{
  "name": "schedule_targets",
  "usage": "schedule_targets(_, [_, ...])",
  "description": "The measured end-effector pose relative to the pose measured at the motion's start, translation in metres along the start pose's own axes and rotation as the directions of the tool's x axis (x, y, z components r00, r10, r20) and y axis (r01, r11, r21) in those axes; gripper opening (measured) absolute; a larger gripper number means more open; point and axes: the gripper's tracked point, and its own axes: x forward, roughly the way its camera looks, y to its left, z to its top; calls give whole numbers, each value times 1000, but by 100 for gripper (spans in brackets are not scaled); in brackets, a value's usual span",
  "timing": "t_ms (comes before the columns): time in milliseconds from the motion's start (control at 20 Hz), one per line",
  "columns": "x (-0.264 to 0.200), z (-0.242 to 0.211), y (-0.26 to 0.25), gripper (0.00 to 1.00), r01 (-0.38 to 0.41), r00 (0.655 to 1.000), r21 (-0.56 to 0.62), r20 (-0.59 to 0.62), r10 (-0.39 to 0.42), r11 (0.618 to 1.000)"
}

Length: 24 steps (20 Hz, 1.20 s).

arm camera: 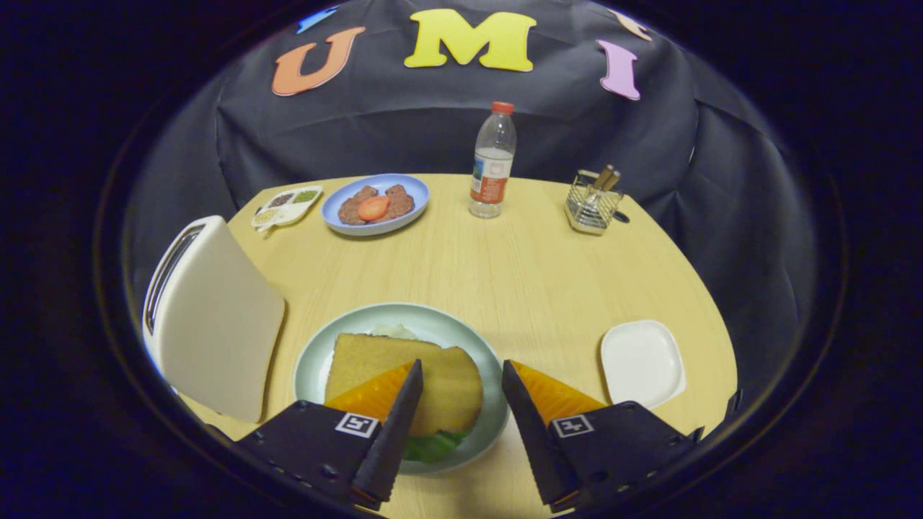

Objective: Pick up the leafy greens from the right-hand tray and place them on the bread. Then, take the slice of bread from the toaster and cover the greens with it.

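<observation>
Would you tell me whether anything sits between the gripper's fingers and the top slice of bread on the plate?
Nothing visible does. The open gripper hangs just above the bread slice, which already covers the greens on the plate.

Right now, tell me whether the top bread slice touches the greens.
Touching. In the gripper view the bread slice lies on the leafy greens, which poke out beneath its near edge. The hand-held gripper is open.

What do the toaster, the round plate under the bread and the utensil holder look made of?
Toaster: likely matte cream plastic, smooth with soft sheen. Round plate: probably glazed ceramic or melamine, pale green, glossy rim. Utensil holder: metal wire mesh, see-through and glinting. Gripper open over the plate, fingers apart, one over the bread.
</observation>
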Motion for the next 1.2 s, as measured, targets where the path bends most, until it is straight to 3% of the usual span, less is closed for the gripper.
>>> schedule_targets(50, [-8,6,0,79,-5,1000,-8,20,5,1000])
schedule_targets(250, [-54,32,-8,91,-17,997,-5,77,17,1000])
schedule_targets(550, [-151,95,-23,95,-39,962,-15,269,41,999])
schedule_targets(800, [-250,149,-45,96,-31,863,-23,504,39,999])
schedule_targets(1050, [-323,173,-69,96,-70,779,8,626,50,997])
schedule_targets(1200, [-350,181,-94,96,-51,730,25,683,20,998])
